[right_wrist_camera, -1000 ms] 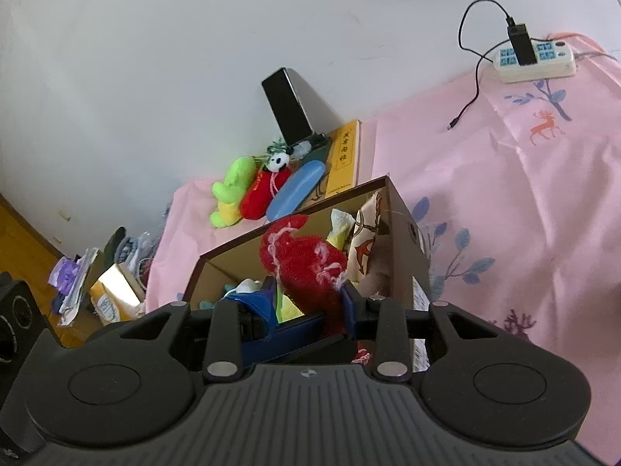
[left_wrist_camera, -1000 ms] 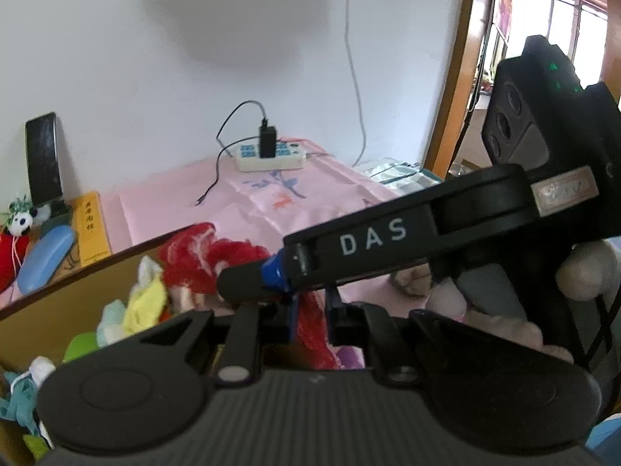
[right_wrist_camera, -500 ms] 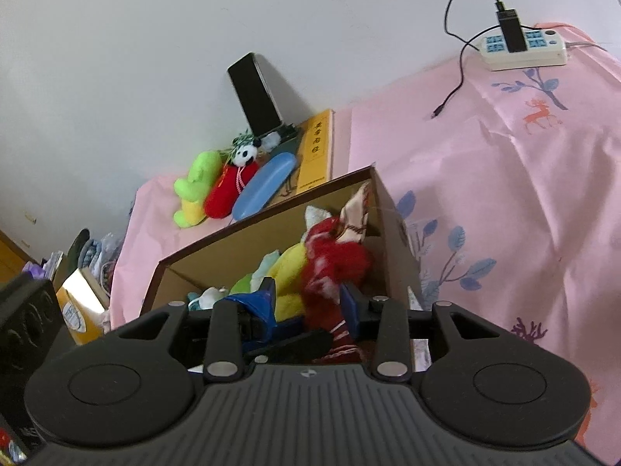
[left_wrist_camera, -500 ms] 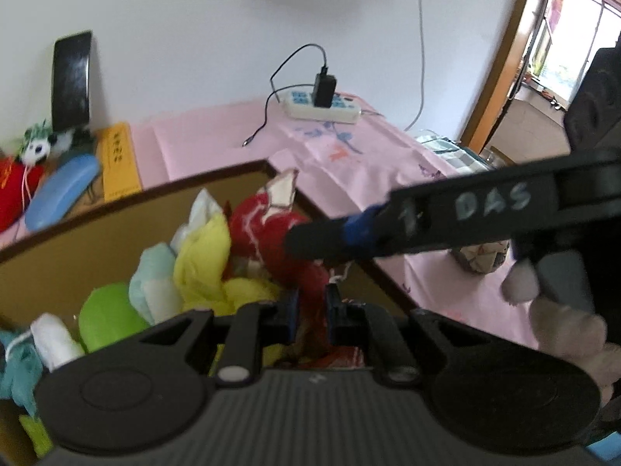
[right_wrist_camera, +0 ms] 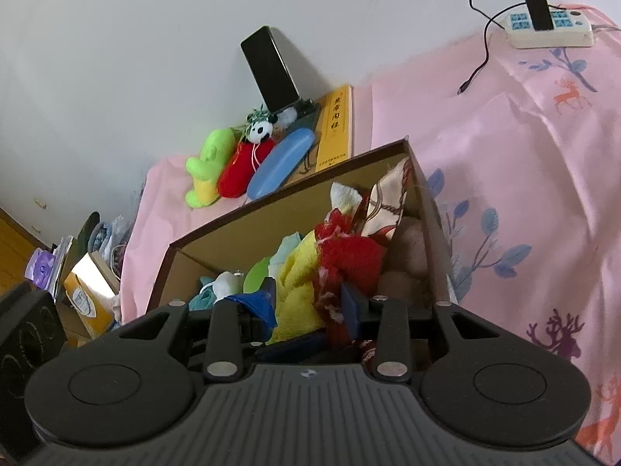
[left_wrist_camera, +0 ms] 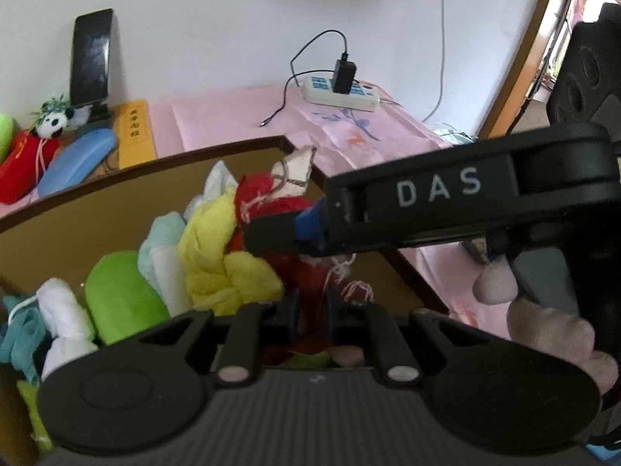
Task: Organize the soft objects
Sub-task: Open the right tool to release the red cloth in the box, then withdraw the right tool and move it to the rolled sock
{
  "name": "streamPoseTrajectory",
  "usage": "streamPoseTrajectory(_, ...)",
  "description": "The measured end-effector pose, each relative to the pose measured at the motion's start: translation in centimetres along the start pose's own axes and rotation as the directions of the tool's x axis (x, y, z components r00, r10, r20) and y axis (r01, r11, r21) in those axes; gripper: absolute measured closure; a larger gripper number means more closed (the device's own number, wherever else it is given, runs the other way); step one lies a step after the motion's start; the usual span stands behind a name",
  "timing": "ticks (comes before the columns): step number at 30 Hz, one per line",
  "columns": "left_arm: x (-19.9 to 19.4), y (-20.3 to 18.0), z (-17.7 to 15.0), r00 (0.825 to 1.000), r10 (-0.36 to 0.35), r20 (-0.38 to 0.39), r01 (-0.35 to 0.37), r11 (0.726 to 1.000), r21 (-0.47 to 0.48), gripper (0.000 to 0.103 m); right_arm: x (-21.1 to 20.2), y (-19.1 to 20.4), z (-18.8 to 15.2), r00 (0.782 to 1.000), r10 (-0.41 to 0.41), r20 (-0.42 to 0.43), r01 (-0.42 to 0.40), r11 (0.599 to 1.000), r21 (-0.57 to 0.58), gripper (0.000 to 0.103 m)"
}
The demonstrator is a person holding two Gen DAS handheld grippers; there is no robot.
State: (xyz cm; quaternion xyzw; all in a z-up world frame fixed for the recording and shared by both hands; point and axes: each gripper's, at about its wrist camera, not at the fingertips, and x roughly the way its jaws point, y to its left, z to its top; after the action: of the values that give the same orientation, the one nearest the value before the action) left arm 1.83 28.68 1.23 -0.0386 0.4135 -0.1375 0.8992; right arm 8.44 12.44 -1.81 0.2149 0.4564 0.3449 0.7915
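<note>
Down in the lower middle of the left wrist view, the left tongs were pinched shut on the red yarn toy, their two fingers nearly meeting with red fabric squeezed between them. That toy lay inside the cardboard box, against its right wall, beside a yellow cloth, a lime-green plush and a white piece further left. Across the right half of that frame reached the right tongs, one dark finger with a blue pad resting over the red toy.

From the right wrist view, the right tongs stood spread apart, straddling the yellow cloth and the red yarn toy; I could not tell whether the pads pressed on either. A patterned scarf stuck up at the box's far right corner.

Beyond the box, on the pink sheet, lay a green plush, a red panda toy, a blue case and a yellow book, with a dark phone propped against the wall. Upper right sat a white power strip.
</note>
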Motion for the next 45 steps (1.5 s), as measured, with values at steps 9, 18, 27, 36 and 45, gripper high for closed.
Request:
streamPoseTrajectory(9,-2.2,-0.9,0.1,0.998,0.052,0.035,-0.051,0.998,-0.043,0.082,-2.6,0.0,0.1,0.998,0.010,0.055,-0.009,1.000,-0.016,0.083)
streamPoseTrajectory(18,-3.8,-2.3,0.0,0.986,0.163,0.025,-0.160,0.982,-0.101,0.059,-5.3,-0.4,-0.9,0.993,-0.045,0.106,0.051,0.997,-0.057,0.083)
streamPoseTrajectory(27,-4.4,-4.8,-0.1,0.962,0.274,0.010,-0.271,0.953,-0.136,0.053,-7.4,-1.1,-2.1,0.988,-0.097,0.124,0.111,0.987,-0.112,0.083)
streamPoseTrajectory(36,-4.4,-8.1,-0.2,0.930,0.367,0.008,-0.362,0.921,-0.144,0.046,-9.6,-2.5,-2.9,0.979,-0.143,0.148,0.163,0.978,-0.133,0.083)
streamPoseTrajectory(45,-3.4,-11.2,-0.1,0.917,0.398,-0.015,-0.396,0.907,-0.142,0.043,-11.3,-4.3,-3.6,0.976,-0.175,0.133,0.192,0.973,-0.131,0.083)
